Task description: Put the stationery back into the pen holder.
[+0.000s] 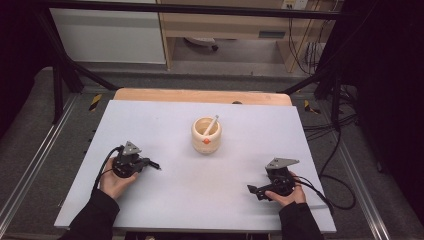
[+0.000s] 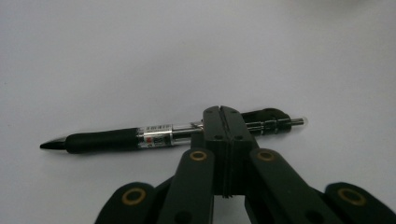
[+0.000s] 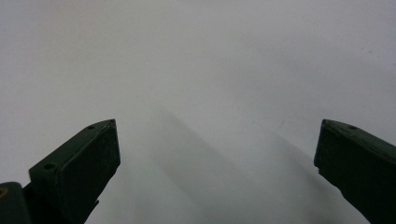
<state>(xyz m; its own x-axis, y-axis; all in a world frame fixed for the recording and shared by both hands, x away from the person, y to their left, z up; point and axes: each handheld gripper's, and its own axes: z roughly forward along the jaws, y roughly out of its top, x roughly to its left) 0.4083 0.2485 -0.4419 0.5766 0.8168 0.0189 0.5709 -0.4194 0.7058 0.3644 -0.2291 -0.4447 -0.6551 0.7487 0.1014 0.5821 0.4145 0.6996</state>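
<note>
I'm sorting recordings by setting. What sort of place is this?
Probably a lab or workshop recording station: a white table inside a black metal frame, loose cables on the floor, and a pale wood cabinet behind. No household furnishings are visible.

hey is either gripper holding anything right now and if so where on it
The left gripper is shut on a black click pen with a clear barrel, clamped near its clicker end. The right gripper is open and holds nothing.
</note>
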